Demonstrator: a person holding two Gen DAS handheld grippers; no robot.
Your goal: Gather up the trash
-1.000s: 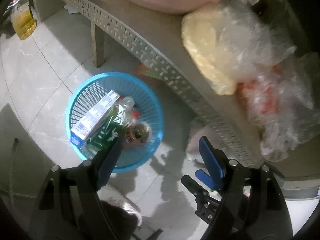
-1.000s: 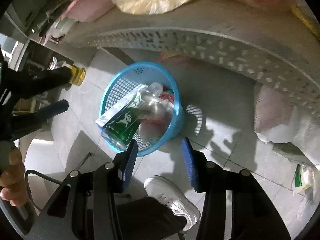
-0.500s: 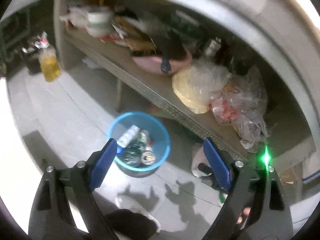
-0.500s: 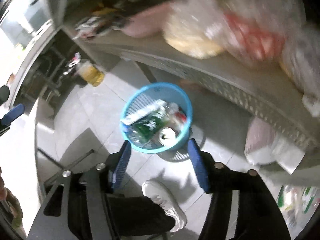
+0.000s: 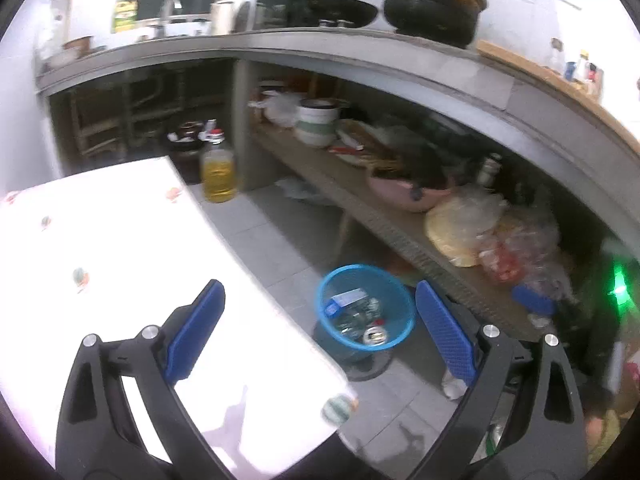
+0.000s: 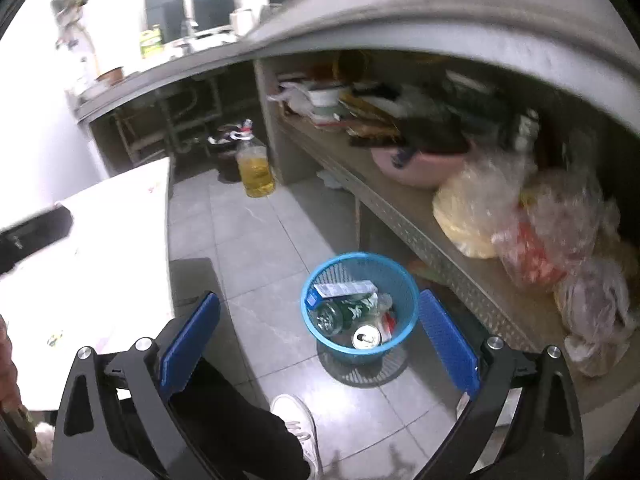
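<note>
A dim kitchen with a floor of pale grey tiles [image 6: 256,248]. Along the far side runs a long grey stone worktop [image 5: 360,46] carrying dark pots. Beneath it sits a lower shelf [image 6: 400,208] with a perforated metal edge, crowded with a pink basin [image 6: 420,164], bowls and crinkled clear plastic bags [image 6: 532,216] of yellow and red contents. A plastic jug of yellow oil [image 6: 255,170] stands on the floor near the shelf's end. At the left is a white table [image 5: 100,240] with small printed motifs.

The trash sits in a round blue basket [image 6: 360,304] of open plastic mesh, standing on the tiles just in front of the shelf. Inside lie a flat blue and white carton [image 6: 344,290], a green bottle [image 6: 340,314] on its side and a metal can [image 6: 366,337] with its top facing up.

The left tool [image 5: 320,328] and the right tool [image 6: 320,332] both hang above the floor with jaws spread wide, having just been opening, nothing between their ridged blue pads [image 6: 448,340]. A white shoe [image 6: 296,420] and dark trouser leg show below the right tool.
</note>
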